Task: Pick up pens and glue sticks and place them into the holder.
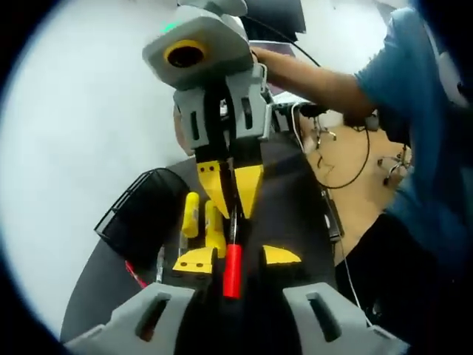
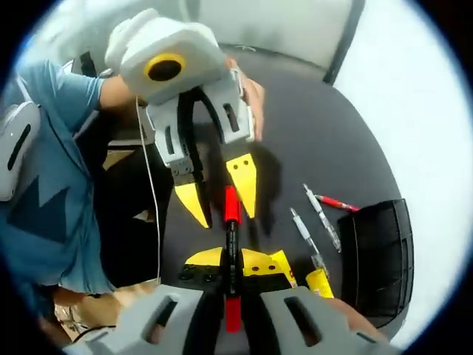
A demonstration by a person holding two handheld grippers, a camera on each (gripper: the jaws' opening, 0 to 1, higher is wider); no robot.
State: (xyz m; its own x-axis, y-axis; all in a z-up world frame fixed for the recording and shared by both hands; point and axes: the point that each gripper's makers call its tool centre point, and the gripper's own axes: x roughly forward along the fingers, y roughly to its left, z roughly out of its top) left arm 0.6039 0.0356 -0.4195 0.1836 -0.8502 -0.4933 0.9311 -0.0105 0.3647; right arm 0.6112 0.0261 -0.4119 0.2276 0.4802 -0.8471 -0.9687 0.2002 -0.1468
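in the left gripper view, the left gripper (image 1: 235,256) rose from the bottom with its yellow-tipped jaws set apart, and a black pen with red ends (image 1: 233,251) ran up between them. the red cap lay between the jaw tips; i could not tell whether either jaw touched it. the right gripper (image 1: 230,194) reached in from above, its yellow jaws drawn close together on the pen's far end.

below and to the left of the grippers, two yellow glue sticks (image 1: 192,214) lay side by side on the dark desk (image 1: 288,214), just beside a black mesh holder (image 1: 140,214). a red pen (image 1: 134,274) showed at the holder's lower edge, and another, greyish pen (image 1: 160,263) lay next to it. a person's bare forearm (image 1: 310,78) and blue sleeve (image 1: 414,66) ran across the upper right.

in the right gripper view, the right gripper (image 2: 230,260) was clenched on the pen with red ends (image 2: 231,237), which ran straight up from between its jaws. the left gripper (image 2: 219,196) came in from above with its jaws spread, one on each side of the pen's red cap. to the right on the desk (image 2: 310,126) lay two clear pens (image 2: 322,216) and a red pen (image 2: 336,203), near the black holder (image 2: 377,259). a yellow glue stick (image 2: 319,282) lay just beside the right gripper's jaw.
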